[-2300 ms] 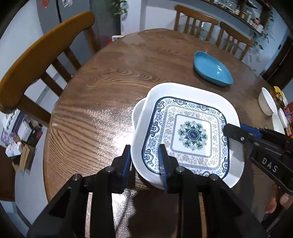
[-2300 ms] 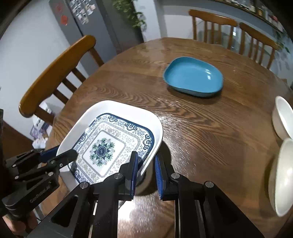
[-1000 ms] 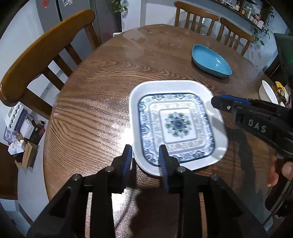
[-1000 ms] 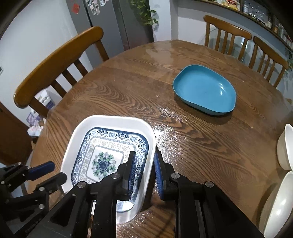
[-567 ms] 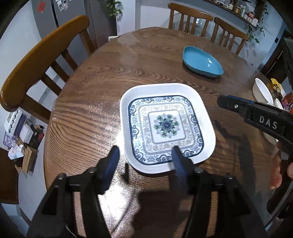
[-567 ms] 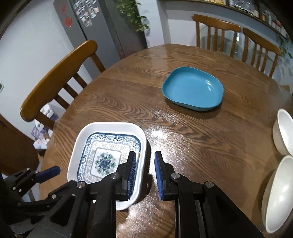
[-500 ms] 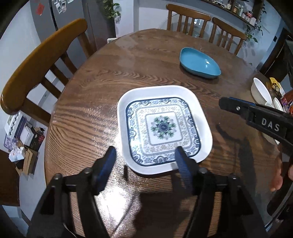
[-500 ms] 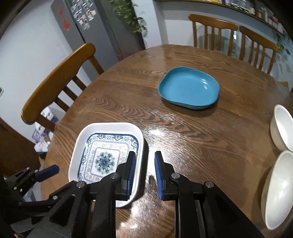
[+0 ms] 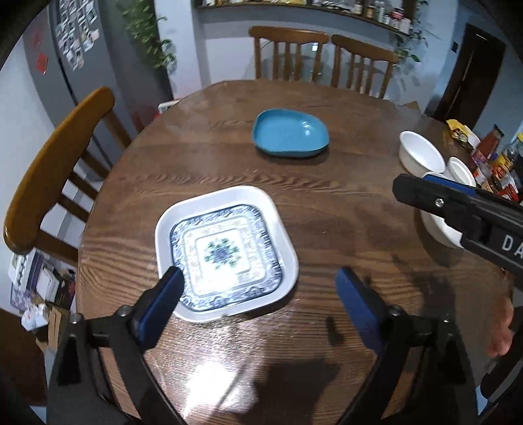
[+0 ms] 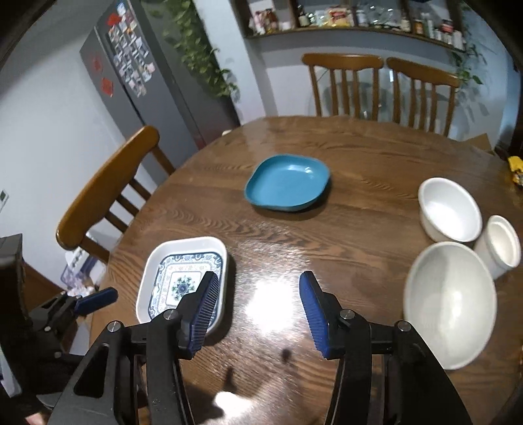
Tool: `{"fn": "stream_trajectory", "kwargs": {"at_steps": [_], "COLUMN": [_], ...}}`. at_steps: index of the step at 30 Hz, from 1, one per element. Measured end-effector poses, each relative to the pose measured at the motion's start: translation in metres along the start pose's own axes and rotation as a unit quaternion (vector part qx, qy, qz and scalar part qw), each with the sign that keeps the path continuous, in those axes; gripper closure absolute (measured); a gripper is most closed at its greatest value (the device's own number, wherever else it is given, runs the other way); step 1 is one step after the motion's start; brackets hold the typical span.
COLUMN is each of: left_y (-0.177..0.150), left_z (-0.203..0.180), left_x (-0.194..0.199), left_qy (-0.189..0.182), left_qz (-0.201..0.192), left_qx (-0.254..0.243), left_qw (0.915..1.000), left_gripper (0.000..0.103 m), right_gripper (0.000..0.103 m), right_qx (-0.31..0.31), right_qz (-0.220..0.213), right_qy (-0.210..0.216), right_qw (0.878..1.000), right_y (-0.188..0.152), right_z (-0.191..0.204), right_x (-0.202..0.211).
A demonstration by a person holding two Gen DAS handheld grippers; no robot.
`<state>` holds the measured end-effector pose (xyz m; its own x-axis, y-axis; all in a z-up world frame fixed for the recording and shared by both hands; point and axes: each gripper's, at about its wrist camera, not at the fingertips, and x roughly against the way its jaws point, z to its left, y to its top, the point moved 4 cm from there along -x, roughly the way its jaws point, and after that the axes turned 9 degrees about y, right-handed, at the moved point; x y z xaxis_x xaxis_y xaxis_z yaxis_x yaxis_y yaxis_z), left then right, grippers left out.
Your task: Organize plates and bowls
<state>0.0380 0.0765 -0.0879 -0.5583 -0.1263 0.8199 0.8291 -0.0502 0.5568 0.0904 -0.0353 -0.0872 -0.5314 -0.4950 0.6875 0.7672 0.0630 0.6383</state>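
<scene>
A second before, we had both grippers clamped on the patterned square plate [image 9: 225, 251]; it now lay flat on the round wooden table [image 9: 343, 202]. Our left gripper [image 9: 258, 291] and right gripper [image 10: 256, 291] were both opening, nothing between the pads. The glossy blue dish [image 10: 287, 186] sat mid-table (well apart), smooth white bowls [image 10: 449, 302] at the right edge, wooden chairs [image 10: 343, 81] beyond.

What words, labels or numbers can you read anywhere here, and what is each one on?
"DA", cut off by the picture's edge: white letters on the black right gripper.
Photos and red signs on the grey fridge: too small to read.
Labels on the shelf jars and red sauce bottles: blurred, unreadable.
</scene>
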Motion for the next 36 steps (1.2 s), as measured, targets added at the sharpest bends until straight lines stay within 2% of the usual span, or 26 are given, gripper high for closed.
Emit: {"fn": "stream_trajectory", "kwargs": {"at_steps": [8, 11, 22, 29, 36], "left_y": [0.009, 0.012, 0.033, 0.051, 0.080], "left_z": [-0.041, -0.057, -0.112, -0.123, -0.112], "left_x": [0.022, 0.029, 0.073, 0.097, 0.111], "left_qy": [-0.013, -0.020, -0.037, -0.040, -0.026], "left_qz": [-0.025, -0.031, -0.092, -0.133, -0.169], "left_qx": [-0.036, -0.047, -0.087, -0.099, -0.088], "left_qw": [0.9989, 0.9982, 0.9912, 0.9854, 0.9813], "left_gripper": [0.008, 0.001, 0.001, 0.001, 0.001], "right_gripper": [0.049, 0.044, 0.043, 0.043, 0.043], "right_qx": [-0.021, -0.031, -0.040, -0.031, -0.026], "right_qz": [-0.036, -0.050, -0.086, -0.106, -0.109], "right_qy": [-0.025, -0.037, -0.075, -0.082, -0.070], "right_qw": [0.999, 0.998, 0.993, 0.991, 0.991], "right_y": [-0.005, -0.007, -0.001, 0.013, 0.034], "right_z": [-0.028, -0.040, -0.071, -0.075, -0.071], "right_x": [0.050, 0.068, 0.121, 0.141, 0.135]}}
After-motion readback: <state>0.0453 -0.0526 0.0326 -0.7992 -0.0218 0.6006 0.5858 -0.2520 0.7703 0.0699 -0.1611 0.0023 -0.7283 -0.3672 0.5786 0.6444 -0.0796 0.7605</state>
